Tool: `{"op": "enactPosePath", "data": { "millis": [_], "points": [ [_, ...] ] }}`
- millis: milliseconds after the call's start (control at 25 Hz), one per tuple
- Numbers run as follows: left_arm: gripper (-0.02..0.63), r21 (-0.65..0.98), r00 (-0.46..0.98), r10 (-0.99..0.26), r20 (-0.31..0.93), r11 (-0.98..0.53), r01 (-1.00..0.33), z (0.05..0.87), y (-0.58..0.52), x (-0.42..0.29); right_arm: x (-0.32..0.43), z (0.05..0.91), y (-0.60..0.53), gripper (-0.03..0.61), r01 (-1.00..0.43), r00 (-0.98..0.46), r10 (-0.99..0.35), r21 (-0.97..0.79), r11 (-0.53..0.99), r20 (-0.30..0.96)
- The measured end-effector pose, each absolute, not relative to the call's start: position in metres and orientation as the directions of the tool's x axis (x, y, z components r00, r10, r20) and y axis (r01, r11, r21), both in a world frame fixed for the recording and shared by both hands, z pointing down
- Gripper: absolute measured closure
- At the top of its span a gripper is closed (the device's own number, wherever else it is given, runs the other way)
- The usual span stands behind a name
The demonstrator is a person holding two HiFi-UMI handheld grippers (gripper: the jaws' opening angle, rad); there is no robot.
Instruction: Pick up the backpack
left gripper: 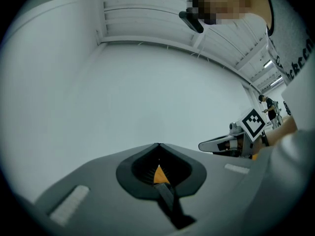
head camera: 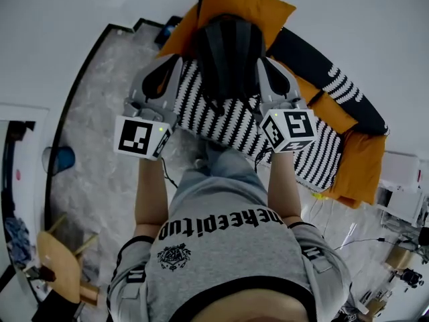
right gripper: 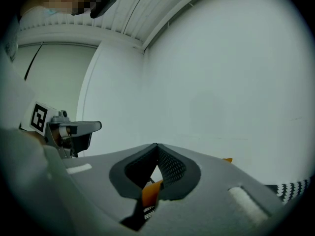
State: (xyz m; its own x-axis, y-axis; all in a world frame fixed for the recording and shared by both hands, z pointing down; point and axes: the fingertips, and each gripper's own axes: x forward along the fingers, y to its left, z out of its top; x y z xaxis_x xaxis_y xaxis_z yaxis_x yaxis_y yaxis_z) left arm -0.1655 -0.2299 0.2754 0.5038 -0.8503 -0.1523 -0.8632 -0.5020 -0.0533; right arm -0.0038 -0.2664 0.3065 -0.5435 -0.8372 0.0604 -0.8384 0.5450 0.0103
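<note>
Backpack [head camera: 226, 54]: dark and ribbed, I see it held up between my two grippers, above the striped blanket [head camera: 224, 123] and near the orange cushion [head camera: 244, 2].
Long axis: runs straight away from my body, up the head view (I cannot tell which end is its top).
Left gripper [left gripper: 158, 145]: jaws closed with the tips meeting, a dark strap [left gripper: 170, 203] of the backpack caught in their hollow.
Right gripper [right gripper: 156, 145]: jaws closed with the tips touching, black mesh [right gripper: 172, 168] of the backpack pinched inside.
</note>
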Motion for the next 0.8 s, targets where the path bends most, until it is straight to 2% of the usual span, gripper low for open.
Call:
{"op": "enactPosePath", "data": {
  "millis": [800],
  "points": [
    [0.604,0.035,0.481,-0.876,-0.033,-0.482,-0.876,0.334,-0.313,-0.137,0.021,0.403,-0.350,0.575,-0.830,-0.550,-0.785,-0.080,0.552,0.285]
  ]
}}
